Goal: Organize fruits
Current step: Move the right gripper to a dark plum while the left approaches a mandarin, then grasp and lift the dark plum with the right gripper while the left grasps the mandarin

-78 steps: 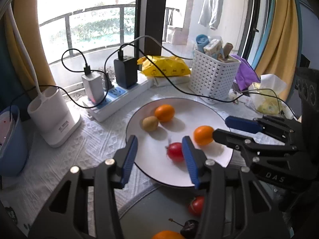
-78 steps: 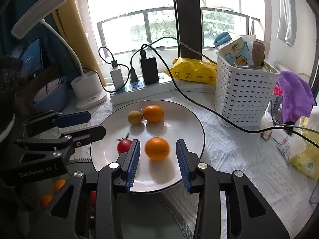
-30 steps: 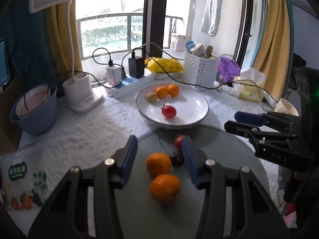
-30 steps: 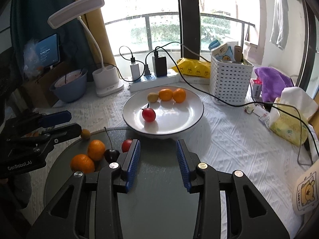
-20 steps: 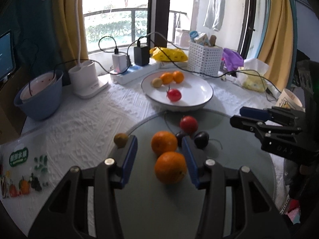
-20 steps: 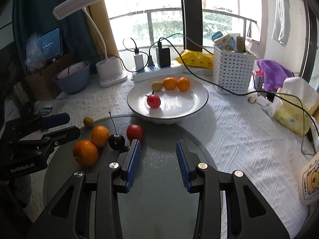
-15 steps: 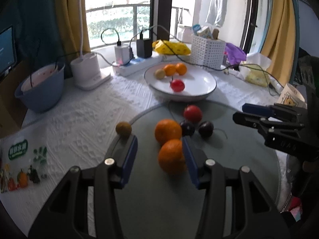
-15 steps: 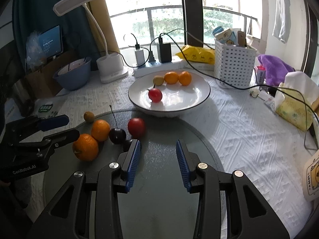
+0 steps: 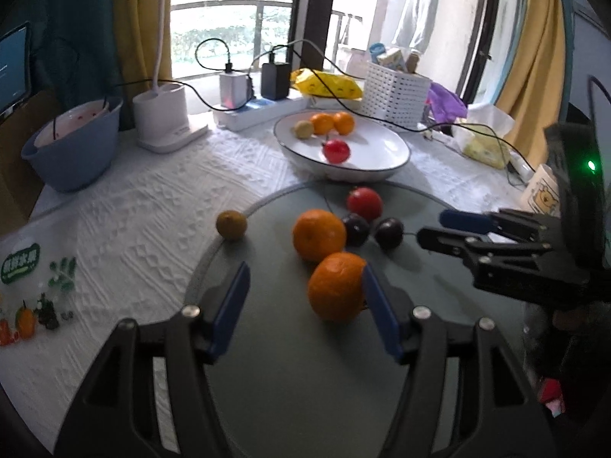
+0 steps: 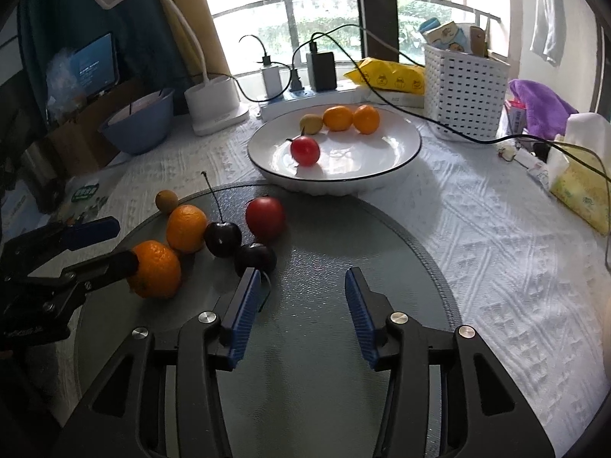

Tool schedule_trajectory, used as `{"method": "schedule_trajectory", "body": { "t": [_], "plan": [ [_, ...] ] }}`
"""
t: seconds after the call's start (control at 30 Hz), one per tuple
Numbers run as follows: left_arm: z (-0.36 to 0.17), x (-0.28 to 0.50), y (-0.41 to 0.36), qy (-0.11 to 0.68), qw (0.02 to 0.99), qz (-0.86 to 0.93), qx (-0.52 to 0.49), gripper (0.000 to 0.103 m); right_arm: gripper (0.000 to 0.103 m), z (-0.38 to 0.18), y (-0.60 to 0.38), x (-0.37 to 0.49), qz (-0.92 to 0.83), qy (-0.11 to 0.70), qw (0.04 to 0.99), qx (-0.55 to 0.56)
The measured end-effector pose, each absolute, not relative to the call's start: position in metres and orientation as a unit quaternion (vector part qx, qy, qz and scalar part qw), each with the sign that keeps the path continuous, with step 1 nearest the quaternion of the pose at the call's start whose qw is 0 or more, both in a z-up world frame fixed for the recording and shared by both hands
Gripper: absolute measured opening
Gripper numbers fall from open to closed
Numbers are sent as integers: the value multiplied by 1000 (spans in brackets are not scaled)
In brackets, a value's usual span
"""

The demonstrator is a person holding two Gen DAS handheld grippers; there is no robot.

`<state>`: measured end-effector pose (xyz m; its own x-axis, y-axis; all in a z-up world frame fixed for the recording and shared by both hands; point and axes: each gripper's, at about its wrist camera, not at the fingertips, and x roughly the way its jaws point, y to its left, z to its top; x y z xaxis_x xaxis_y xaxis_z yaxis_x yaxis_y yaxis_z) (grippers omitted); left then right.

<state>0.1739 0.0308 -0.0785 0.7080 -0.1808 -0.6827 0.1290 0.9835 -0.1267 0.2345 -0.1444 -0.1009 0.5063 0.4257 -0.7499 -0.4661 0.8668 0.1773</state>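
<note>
Orange mandarin (image 9: 336, 286) between wide-open left claw (image 9: 305, 297) fingers (touching right one), ungripped.

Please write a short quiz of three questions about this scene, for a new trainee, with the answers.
1. True or false: the nearest orange lies between the jaws of the left gripper.
2. How many fruits lie on the white plate?
3. Multiple choice: the right gripper is (A) shut on a dark cherry, (B) open with nothing between its jaws, (C) shut on the red fruit.

Key: 1 true; 2 four; 3 B.
</note>
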Motion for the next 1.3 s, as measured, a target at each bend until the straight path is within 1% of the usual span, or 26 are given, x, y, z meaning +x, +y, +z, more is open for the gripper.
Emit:
{"method": "schedule_trajectory", "body": {
  "t": [0.5,0.53,0.57,0.6,0.63,0.67,0.73,1.0,1.3],
  "plan": [
    [-88,184,3,396,909,-131,-23,63,48,-102,-119,242,301,425,852,-44],
    [-88,185,2,398,908,-131,-21,62,48,-104,-116,244,304,429,849,-47],
    [-89,186,1,398,908,-133,-20,62,42,-105,-114,244,306,431,847,-49],
    [-90,186,-1,399,907,-137,-19,59,40,-105,-112,245,310,432,846,-51],
    [-90,185,-1,399,906,-142,-21,53,37,-106,-110,246,313,433,843,-55],
    [-90,185,-2,399,904,-149,-24,51,31,-107,-108,246,314,435,842,-59],
    [-90,184,-6,398,904,-157,-20,44,30,-107,-107,247,315,435,841,-64],
    [-87,182,-6,395,906,-148,-19,43,30,-103,-115,244,314,428,846,-58],
    [-64,186,-2,368,919,-137,-20,43,30,-85,-138,247,297,406,863,-48]
  ]
}}
